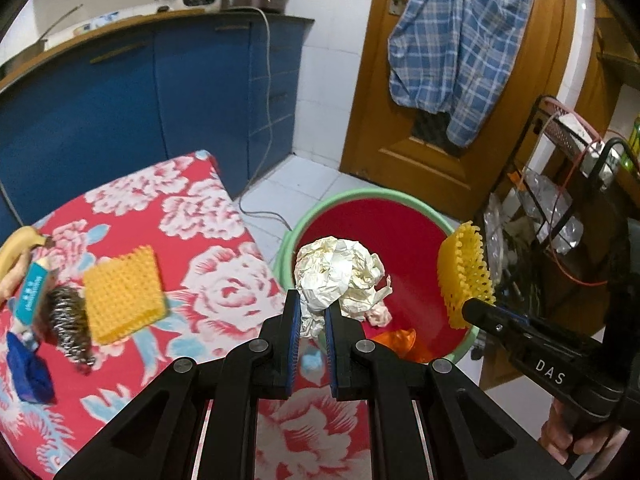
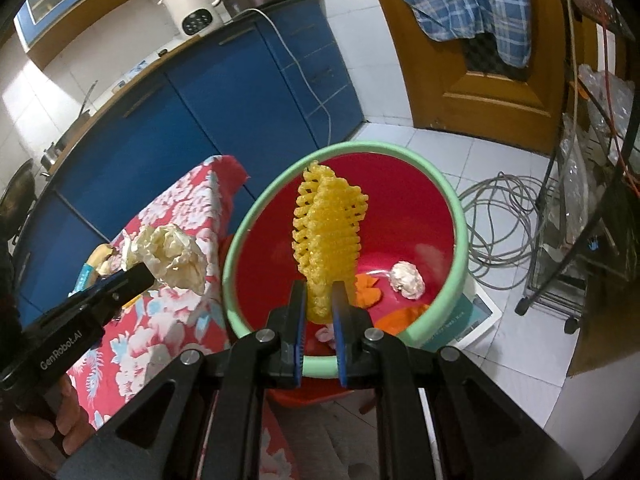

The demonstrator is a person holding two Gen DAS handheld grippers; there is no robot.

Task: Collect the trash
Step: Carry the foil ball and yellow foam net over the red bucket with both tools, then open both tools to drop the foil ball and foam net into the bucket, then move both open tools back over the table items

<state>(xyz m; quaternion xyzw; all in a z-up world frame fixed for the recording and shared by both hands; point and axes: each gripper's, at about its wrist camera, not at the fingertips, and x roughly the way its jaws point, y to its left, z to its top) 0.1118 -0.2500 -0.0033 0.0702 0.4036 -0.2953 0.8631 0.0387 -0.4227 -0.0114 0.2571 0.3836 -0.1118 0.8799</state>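
Trash in left gripper: crumpled cream paper ball (image 1: pixel 340 272) is pinched between the fingers of the left gripper (image 1: pixel 311 312), which are closed onto its lower part; it hangs above the near edge of the bin.
Trash in right gripper: yellow foam fruit net (image 2: pixel 326 232) stands upright between the fingers of the right gripper (image 2: pixel 319 300), which are closed on its lower end, directly over the bin opening.
Bin: red bucket with a green rim (image 2: pixel 440 184) stands on the white tiled floor, just beside the table corner.
Inside the bin: a small white paper wad (image 2: pixel 407 276) and orange plastic pieces (image 2: pixel 368 290) lie on the bottom.
Table: red floral tablecloth (image 1: pixel 224 280) covers it.
Still on the table: a second yellow foam net (image 1: pixel 124 296) lies flat, touching a steel wool scrubber (image 1: pixel 72 324); near them are a blue cloth piece (image 1: pixel 30 372), a light blue packet (image 1: pixel 32 292) and a banana (image 1: pixel 16 248).
Background: blue cabinets (image 1: pixel 120 108), a wooden door (image 1: pixel 380 100) with a checked shirt (image 1: pixel 460 40) hanging on it.
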